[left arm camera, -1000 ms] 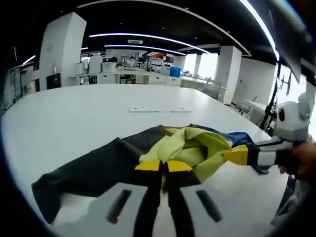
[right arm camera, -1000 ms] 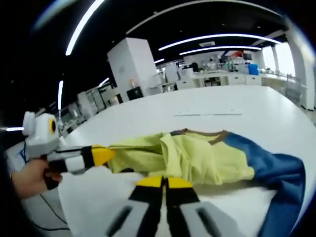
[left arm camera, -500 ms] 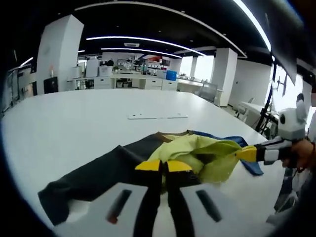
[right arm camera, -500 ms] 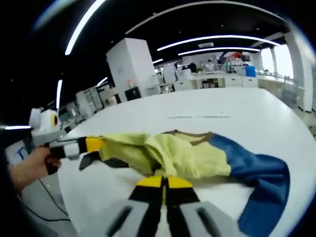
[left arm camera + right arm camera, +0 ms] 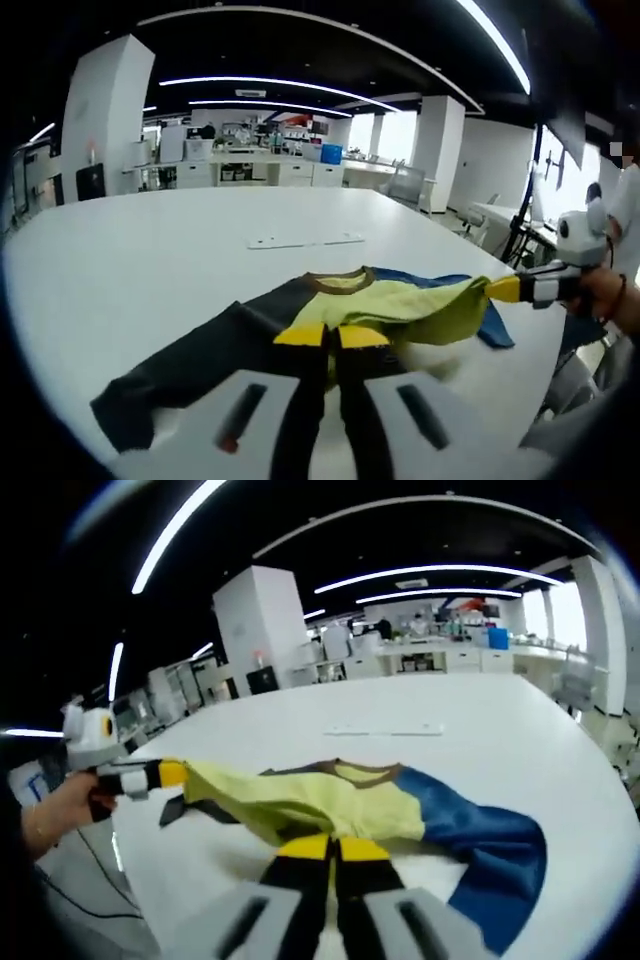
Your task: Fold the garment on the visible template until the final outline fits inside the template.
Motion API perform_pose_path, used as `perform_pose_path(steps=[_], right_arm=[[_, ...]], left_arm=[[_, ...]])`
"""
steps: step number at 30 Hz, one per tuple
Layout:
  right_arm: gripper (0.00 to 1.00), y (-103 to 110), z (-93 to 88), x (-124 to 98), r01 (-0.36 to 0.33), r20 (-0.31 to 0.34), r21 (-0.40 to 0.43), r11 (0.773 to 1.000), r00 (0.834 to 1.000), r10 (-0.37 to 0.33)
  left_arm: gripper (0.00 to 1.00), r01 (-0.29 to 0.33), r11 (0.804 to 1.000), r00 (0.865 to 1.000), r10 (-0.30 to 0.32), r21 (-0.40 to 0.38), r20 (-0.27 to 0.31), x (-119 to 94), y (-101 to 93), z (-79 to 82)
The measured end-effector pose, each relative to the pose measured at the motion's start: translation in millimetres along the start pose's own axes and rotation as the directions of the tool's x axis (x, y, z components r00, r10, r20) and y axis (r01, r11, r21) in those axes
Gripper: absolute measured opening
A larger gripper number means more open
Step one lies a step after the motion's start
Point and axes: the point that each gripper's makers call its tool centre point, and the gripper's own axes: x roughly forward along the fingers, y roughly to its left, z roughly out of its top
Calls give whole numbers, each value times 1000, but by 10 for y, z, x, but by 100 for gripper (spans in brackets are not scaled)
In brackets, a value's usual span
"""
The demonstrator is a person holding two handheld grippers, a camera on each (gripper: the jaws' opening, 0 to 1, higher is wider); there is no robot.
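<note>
- While the left gripper (image 5: 333, 338) rises from the bottom of the left gripper view, its yellow-tipped jaws are pressed together and pinching the near edge of the garment (image 5: 300, 325), a shirt with a yellow-green body, a black sleeve and a blue sleeve.
- The black sleeve (image 5: 190, 370) lies on the white surface (image 5: 150, 250), running to the near left; the blue sleeve (image 5: 470, 305) lies to the right.
- At the right, a hand (image 5: 605, 300) holds the right gripper (image 5: 497, 289), whose yellow tip pinches a corner of the yellow-green cloth, lifted off the surface and stretched.
- Far beyond the shirt, a thin pale strip (image 5: 305, 241) lies flat on the surface.
- Seen from the right gripper view, the right gripper (image 5: 333, 849) has its jaws closed on the near edge of the yellow-green cloth (image 5: 320, 805).
- The blue sleeve (image 5: 490, 855) spreads to the near right on the surface (image 5: 470, 730).
- At the left, a hand (image 5: 60, 810) holds the left gripper (image 5: 178, 773), its tip clamped on the stretched cloth.
</note>
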Motion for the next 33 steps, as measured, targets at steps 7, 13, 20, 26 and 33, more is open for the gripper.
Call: perform_pose_path(steps=[7,13,20,26,33], right_arm=[[0,-8,11,-124,-8,7,23,1000,1000,8],[0,16,-31,-261,-26,12,62,998,1000,25],[0,130,-116,-453,-38,1,73,997,999,38],[0,135,-121,-578,-35,10,74,997,999,35],[0,154,-114,-708,-39,10,71,997,999,38]], left_arm=[[0,17,1000,1000,-17,24,-18,-107,-54,3],[0,44,995,998,-40,90,-50,-248,-162,-28],[0,74,989,994,-63,127,-91,-406,-274,-113],[0,94,985,992,-80,142,-103,-509,-377,-117],[0,120,982,987,-102,145,-128,-620,-499,-154]])
